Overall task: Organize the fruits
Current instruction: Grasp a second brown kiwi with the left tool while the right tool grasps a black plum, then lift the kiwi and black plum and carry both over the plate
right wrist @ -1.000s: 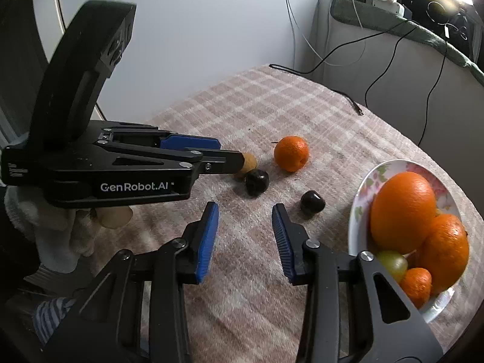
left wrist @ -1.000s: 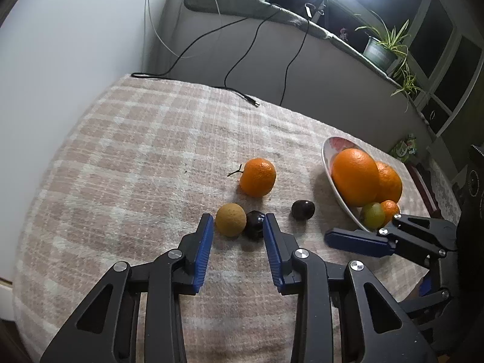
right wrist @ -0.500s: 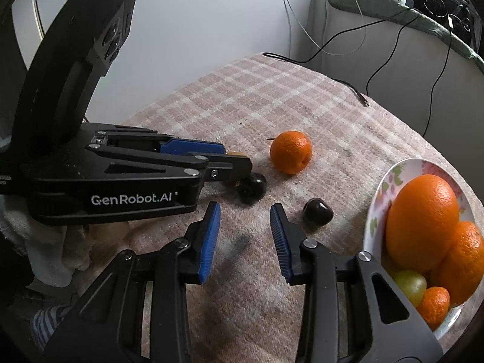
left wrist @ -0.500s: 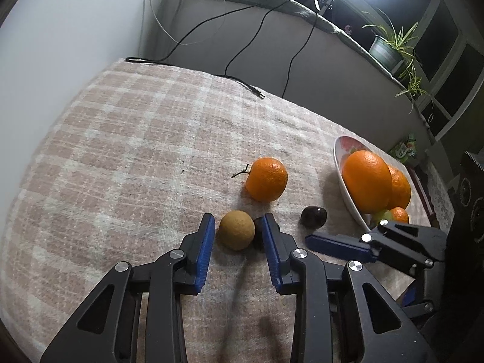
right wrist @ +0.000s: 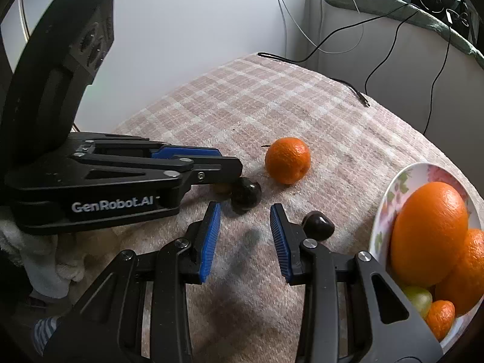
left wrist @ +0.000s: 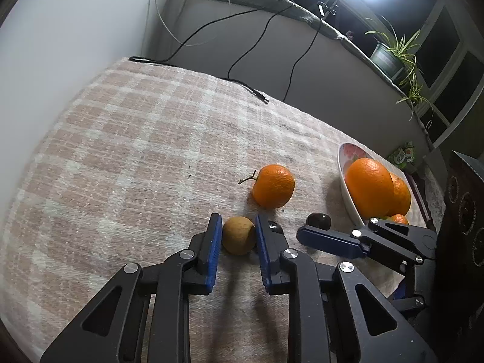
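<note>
A small tan round fruit (left wrist: 238, 235) lies on the checked cloth between the fingertips of my left gripper (left wrist: 237, 233). The blue pads flank it closely, and whether they touch it is unclear. A tangerine with a stem (left wrist: 273, 185) lies just beyond. One dark plum (right wrist: 246, 194) lies right of the tan fruit, another (right wrist: 318, 227) nearer the bowl. My right gripper (right wrist: 245, 220) is open and empty, low over the cloth between the two plums. A flowered bowl (right wrist: 390, 193) at the right holds two oranges, a green grape and a small tangerine.
The table is covered with a pink and white checked cloth (left wrist: 127, 151). A black cable (left wrist: 251, 89) lies at its far edge by a grey ledge. A potted plant (left wrist: 390, 54) stands on the ledge. The wall is at the left.
My left gripper has moved forward and left so the tan fruit now sits between its fingertips, and the fingers have narrowed. My right gripper has moved forward toward the plums.
</note>
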Tool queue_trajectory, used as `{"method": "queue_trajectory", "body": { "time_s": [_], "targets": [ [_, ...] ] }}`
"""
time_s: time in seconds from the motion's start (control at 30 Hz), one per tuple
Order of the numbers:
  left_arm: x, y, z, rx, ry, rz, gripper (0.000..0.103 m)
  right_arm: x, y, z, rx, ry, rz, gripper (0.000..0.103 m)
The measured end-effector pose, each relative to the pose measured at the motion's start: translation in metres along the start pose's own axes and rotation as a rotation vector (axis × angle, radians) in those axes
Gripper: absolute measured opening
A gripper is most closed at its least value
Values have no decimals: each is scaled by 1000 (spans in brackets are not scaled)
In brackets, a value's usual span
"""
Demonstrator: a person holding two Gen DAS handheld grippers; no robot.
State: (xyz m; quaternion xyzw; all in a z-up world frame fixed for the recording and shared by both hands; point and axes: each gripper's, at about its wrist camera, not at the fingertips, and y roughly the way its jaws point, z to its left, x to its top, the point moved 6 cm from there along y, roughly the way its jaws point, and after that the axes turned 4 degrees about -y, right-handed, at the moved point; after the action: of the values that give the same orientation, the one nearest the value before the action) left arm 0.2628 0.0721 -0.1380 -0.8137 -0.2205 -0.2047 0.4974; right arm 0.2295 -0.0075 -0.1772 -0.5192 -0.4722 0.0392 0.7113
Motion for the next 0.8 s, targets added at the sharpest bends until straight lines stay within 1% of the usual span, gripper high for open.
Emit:
{"method": "queue_trajectory", "body": {
  "time_s": [0.2, 0.33, 0.43, 0.47, 0.7, 0.8],
  "targets": [
    [-1, -5, 3, 0, 2, -4, 20, 3, 7, 2, 1, -8, -7, 36],
    [-1, -7, 6, 1, 3, -4, 20, 6, 14, 4, 19, -18, -2, 36],
    [0, -7, 6, 3, 3, -4, 20, 7, 16, 6, 14, -25, 1, 25],
    [-1, -6, 5, 2, 6, -3, 20, 7, 15, 4, 11, -21, -1, 23],
    [-6, -6, -3, 13, 37, -3, 20, 2, 9, 0, 7, 11, 5, 22],
    [-10, -4, -6, 22, 49, 8, 25, -2, 5, 0, 6, 16, 2, 21]
  ]
}}
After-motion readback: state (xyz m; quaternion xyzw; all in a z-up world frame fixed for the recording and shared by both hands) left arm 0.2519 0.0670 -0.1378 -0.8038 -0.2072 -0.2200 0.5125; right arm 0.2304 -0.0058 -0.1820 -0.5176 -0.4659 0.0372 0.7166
